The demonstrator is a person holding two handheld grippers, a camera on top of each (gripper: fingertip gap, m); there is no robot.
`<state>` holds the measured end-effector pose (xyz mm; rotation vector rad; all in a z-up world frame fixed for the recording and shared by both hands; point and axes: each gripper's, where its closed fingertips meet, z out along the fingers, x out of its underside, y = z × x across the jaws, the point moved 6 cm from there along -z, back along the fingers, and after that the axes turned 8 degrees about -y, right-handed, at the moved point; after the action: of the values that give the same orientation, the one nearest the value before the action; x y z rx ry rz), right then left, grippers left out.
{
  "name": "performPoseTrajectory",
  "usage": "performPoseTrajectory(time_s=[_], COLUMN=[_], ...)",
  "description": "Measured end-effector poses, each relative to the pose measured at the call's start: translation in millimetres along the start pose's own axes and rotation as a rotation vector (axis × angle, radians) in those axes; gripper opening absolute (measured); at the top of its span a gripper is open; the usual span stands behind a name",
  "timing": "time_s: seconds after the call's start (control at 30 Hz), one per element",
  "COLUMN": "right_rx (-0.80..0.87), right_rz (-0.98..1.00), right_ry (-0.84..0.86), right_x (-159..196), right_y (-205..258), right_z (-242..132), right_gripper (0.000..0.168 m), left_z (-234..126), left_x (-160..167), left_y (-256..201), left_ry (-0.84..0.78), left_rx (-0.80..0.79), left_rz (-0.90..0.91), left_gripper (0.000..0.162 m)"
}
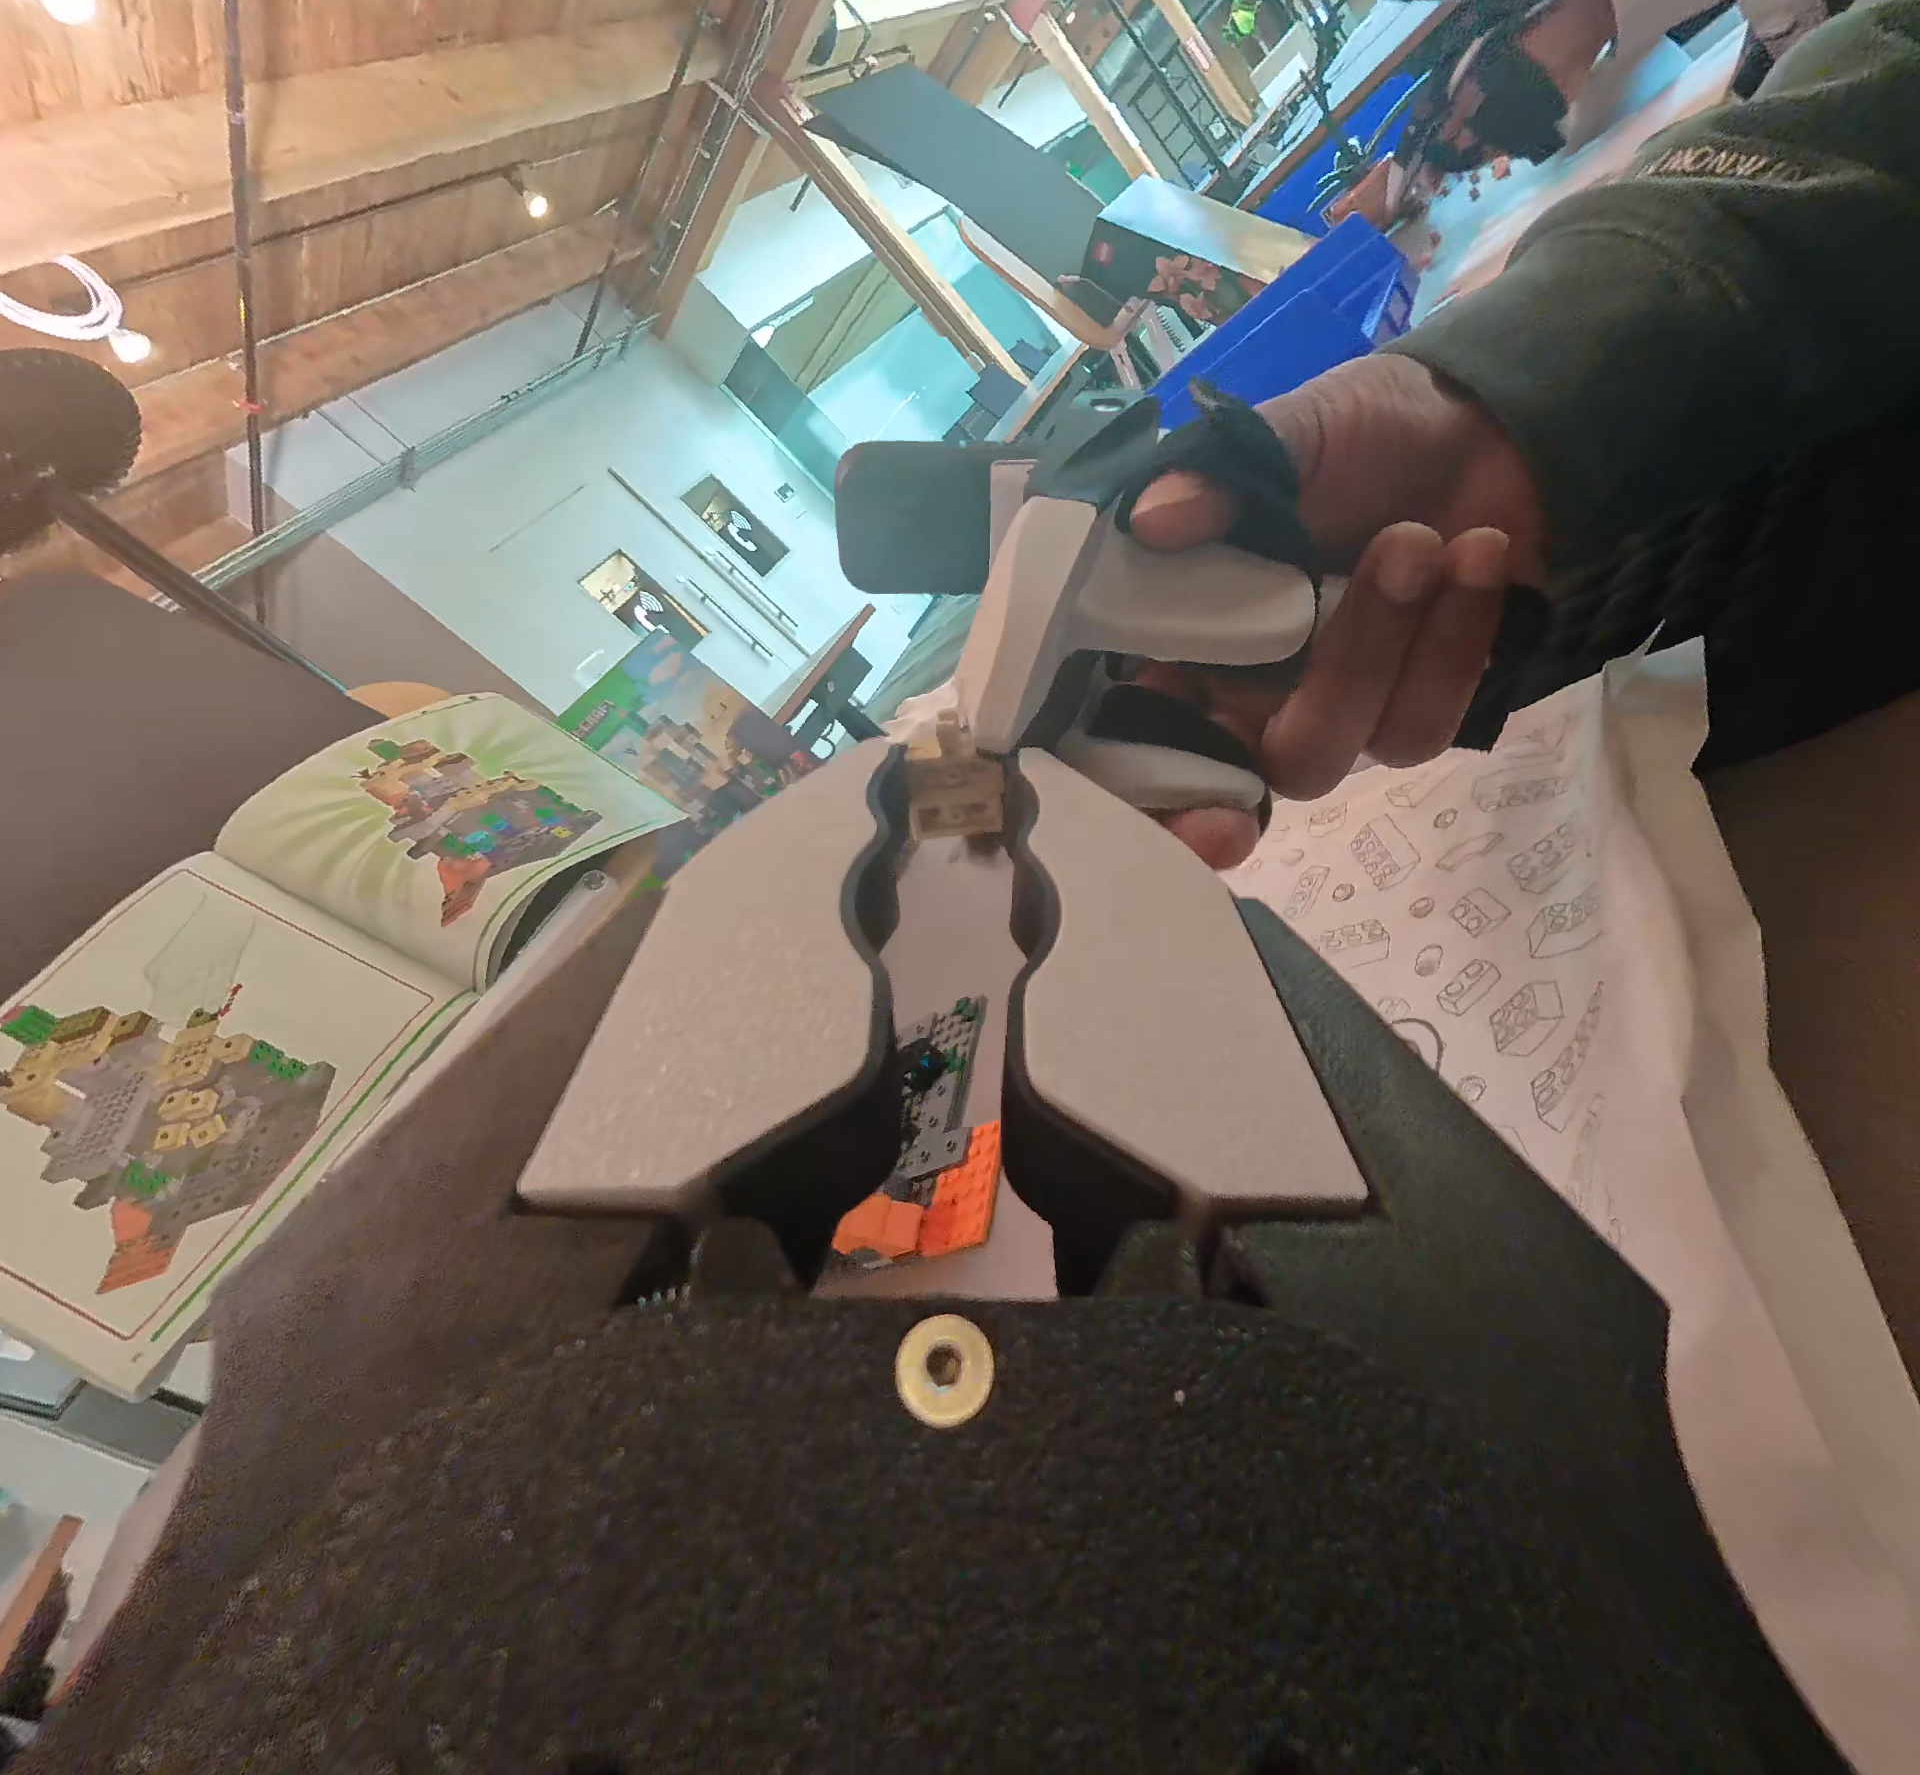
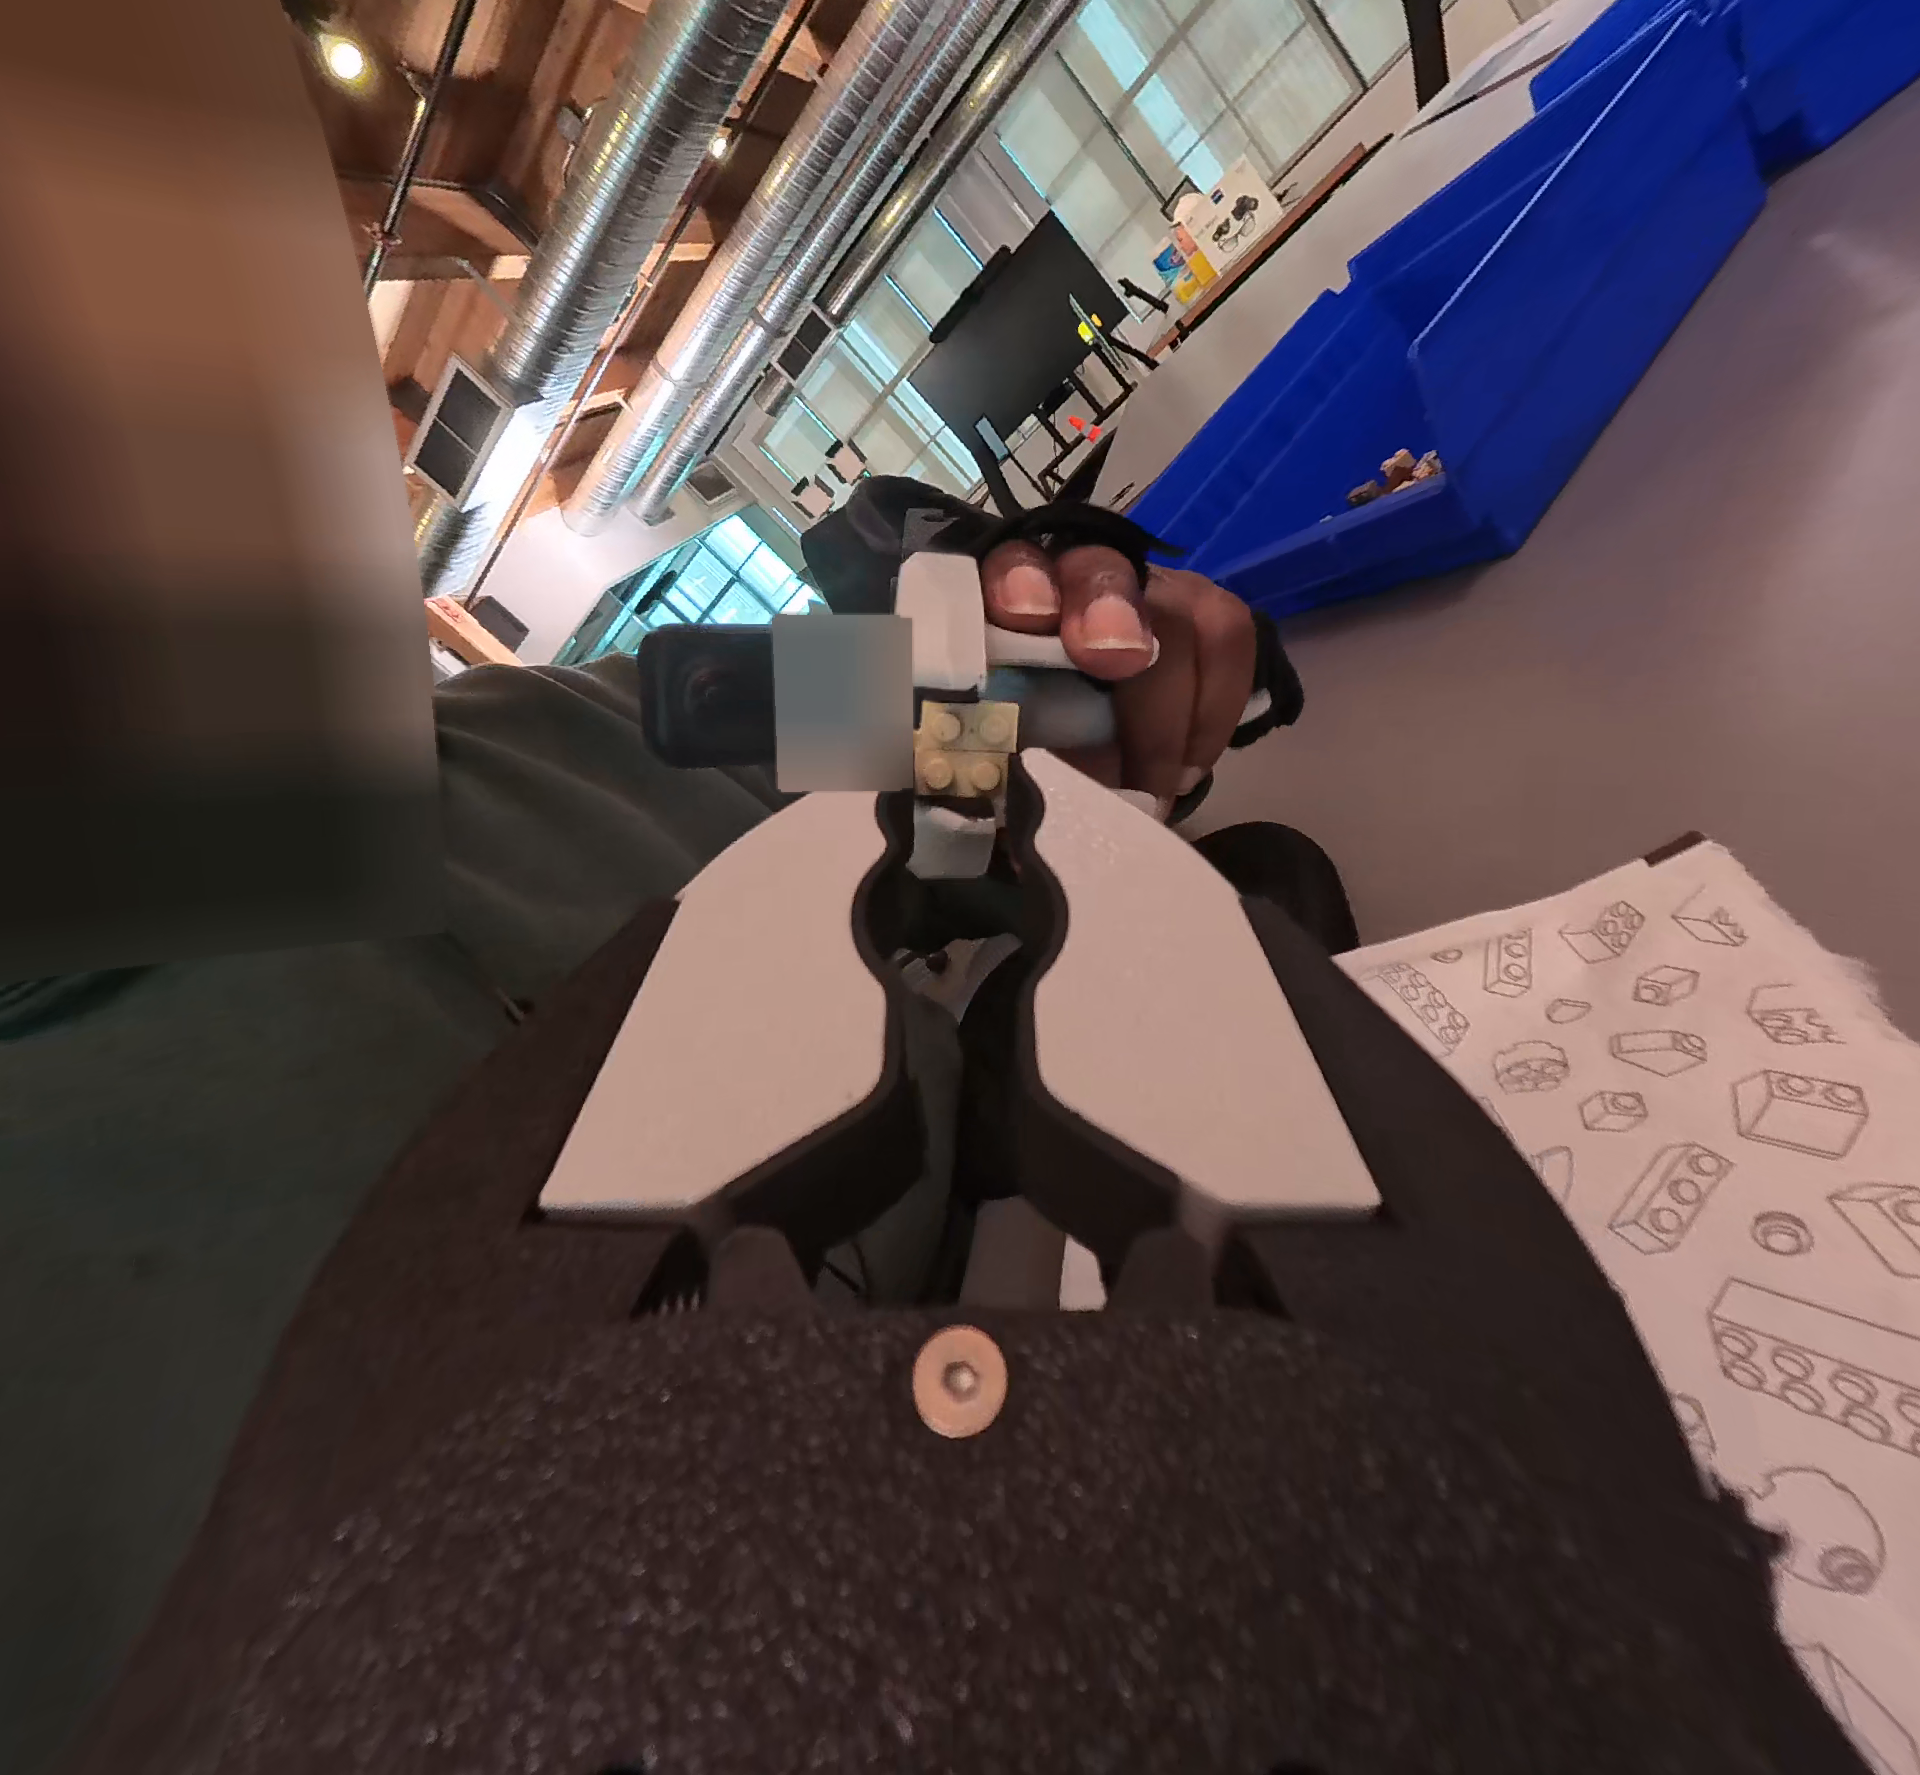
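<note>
Seen from the left wrist, the left gripper [image 1: 951, 806] had its jaws closed on a small tan brick assembly [image 1: 954, 795], pinched right at the fingertips and standing clear of the table. Below the jaws, glimpsed through the gap between the fingers, lay a grey and orange brick build [image 1: 930, 1154]. Just beyond the tips, the right gripper [image 1: 977, 738] met the same tan piece from the far side, a hand [image 1: 1392, 582] in a dark sleeve squeezing its grey handle. To the left of the jaws an open instruction booklet [image 1: 260, 998] lay flat; to the right, white paper printed with brick outlines [image 1: 1507, 915].

From the right wrist, the tan studded bricks [image 2: 964, 754] sat dead ahead at the tips of the right gripper [image 2: 961, 795], studs facing the camera, two small pieces stacked one over the other. Whether these jaws were clamped on the piece or only pressed against it could not be told. Behind the bricks was the left gripper's grey finger [image 2: 940, 624], and far off to the right stood blue bins [image 2: 1558, 323].
</note>
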<state>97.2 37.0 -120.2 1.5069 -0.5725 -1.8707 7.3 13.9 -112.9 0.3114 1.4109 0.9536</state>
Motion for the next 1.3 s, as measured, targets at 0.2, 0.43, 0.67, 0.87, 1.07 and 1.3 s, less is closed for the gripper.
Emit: performPoseTrajectory(time_s=[0.2, 0.43, 0.67, 0.87, 1.07, 1.3], right_rx=[-0.010, -0.052, -0.098, -0.153, -0.024, -0.001], right_rz=[-0.033, 0.009, 0.017, 0.056, -0.036, -0.124], right_ry=[0.047, 0.048, 0.098, 0.057, 0.023, 0.025], right_x=[1.2, 5.0, 9.8, 2.0, -2.0, -8.5], right_y=[1.3, -0.6, 1.3, 1.0, -9.2, -7.8], right_z=[-1.1, -3.6, -7.8, -20.4, -46.9, -49.2], right_gripper=[0.016, 0.015, 0.015, 0.016, 0.015, 0.015], left_z=[-1.1, -1.5, -1.0, -5.3, -15.0, -11.5], left_x=[-1.6, -0.9, -4.1, -4.8, 13.4, 23.6], left_y=[-1.3, -2.6, -8.1, -4.0, 7.9, 7.8], left_ry=[0.007, 0.004, 0.000, -0.027, 0.000, 0.031], left_rx=[0.043, 0.100, 0.163, 0.165, 0.171, 0.162], left_rz=[0.009, -0.045, -0.110, -0.175, -0.253, -0.277], left_gripper=[0.017, 0.017, 0.017, 0.017, 0.017, 0.017])
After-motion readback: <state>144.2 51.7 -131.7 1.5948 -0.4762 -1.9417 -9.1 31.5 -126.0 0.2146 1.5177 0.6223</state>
